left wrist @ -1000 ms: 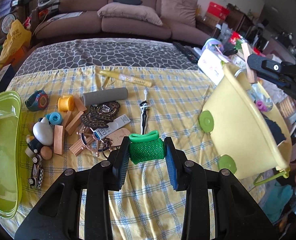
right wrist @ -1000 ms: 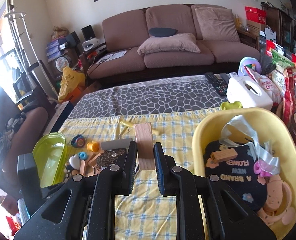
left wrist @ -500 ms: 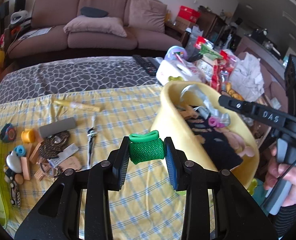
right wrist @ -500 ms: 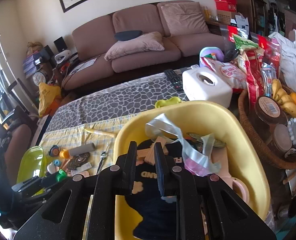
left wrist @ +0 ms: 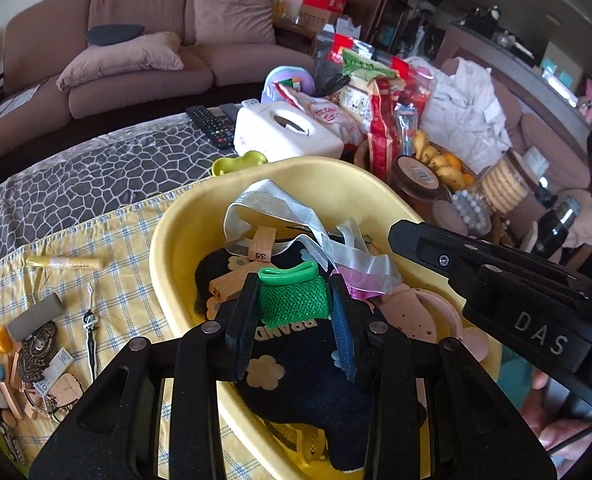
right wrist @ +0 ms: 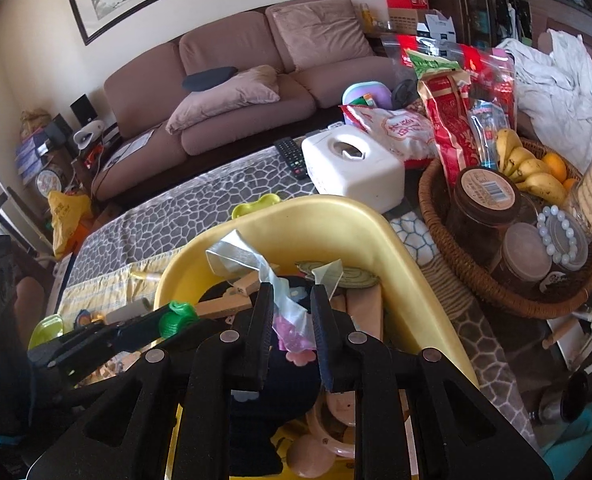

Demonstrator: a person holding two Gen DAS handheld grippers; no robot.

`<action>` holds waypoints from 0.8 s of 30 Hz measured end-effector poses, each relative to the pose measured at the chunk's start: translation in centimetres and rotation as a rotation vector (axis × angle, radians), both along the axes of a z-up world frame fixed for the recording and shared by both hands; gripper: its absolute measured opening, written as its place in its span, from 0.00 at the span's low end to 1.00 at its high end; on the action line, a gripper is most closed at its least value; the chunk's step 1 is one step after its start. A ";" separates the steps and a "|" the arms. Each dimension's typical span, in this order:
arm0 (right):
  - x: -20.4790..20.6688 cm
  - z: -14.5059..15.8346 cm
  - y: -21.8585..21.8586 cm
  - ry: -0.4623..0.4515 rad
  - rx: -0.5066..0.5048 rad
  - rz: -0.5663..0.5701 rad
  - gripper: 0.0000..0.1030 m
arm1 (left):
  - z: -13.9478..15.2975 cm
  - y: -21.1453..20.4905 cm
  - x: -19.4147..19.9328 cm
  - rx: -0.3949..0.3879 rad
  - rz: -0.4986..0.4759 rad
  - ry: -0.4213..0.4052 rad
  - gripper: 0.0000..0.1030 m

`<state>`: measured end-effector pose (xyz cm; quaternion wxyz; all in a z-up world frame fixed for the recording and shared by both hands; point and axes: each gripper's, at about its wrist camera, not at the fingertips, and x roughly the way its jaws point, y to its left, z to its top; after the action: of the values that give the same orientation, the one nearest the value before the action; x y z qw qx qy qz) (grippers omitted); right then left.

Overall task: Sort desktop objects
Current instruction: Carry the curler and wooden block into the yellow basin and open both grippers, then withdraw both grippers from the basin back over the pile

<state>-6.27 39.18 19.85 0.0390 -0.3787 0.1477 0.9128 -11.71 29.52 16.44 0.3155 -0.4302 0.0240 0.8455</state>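
Observation:
My left gripper (left wrist: 293, 298) is shut on a green mesh roll (left wrist: 293, 299) and holds it over the yellow tub (left wrist: 167, 236). The roll also shows in the right wrist view (right wrist: 174, 317). My right gripper (right wrist: 292, 314) is open and empty above the same tub (right wrist: 400, 264). A wooden block (right wrist: 364, 312) lies in the tub just past its fingers. The tub holds a dark cloth (left wrist: 308, 364), a silver ribbon (left wrist: 263, 204), wooden blocks (left wrist: 261, 246) and pink items (left wrist: 428, 312). The right gripper's body (left wrist: 496, 280) crosses the left wrist view.
Small objects lie on the yellow checked cloth (left wrist: 127, 240) at left: a yellow pen (left wrist: 65, 263), a grey roll (left wrist: 35, 317), a black pendant (left wrist: 91, 330). A white tissue box (right wrist: 352, 168), remote (right wrist: 291, 156), snack bags (right wrist: 456, 120) and wicker basket (right wrist: 508, 292) stand behind and right.
My left gripper has carried the green roll right, from over the cloth to over the tub. My right gripper has let go of the wooden block into the tub and stands open.

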 end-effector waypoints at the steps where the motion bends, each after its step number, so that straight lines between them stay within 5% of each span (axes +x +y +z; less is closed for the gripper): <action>1: 0.0 0.0 0.2 -0.001 -0.003 -0.003 0.20 | -0.2 0.3 0.0 -0.006 0.000 -0.001 0.31; 5: 0.2 -0.2 0.5 -0.003 -0.001 -0.012 0.23 | -0.6 0.3 0.2 -0.022 0.019 -0.004 0.35; 10: 0.1 -0.2 0.5 -0.002 0.008 -0.016 0.34 | 0.0 -1.2 0.9 -0.010 0.050 0.014 0.62; 14: 0.3 0.0 0.3 0.009 0.004 -0.023 0.61 | 0.6 -3.0 1.1 0.005 0.090 0.014 0.84; 18: 0.1 0.2 -0.2 0.020 0.002 -0.010 0.74 | 1.4 -5.1 1.4 0.028 0.113 0.023 0.87; 24: -0.4 0.2 -1.4 0.017 0.000 0.013 0.77 | 2.0 -9.0 1.6 0.039 0.175 0.038 0.99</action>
<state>-6.66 37.83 20.05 0.0318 -0.3721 0.1453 0.9162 -10.08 20.51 18.42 0.2480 -0.4085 -0.0242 0.8781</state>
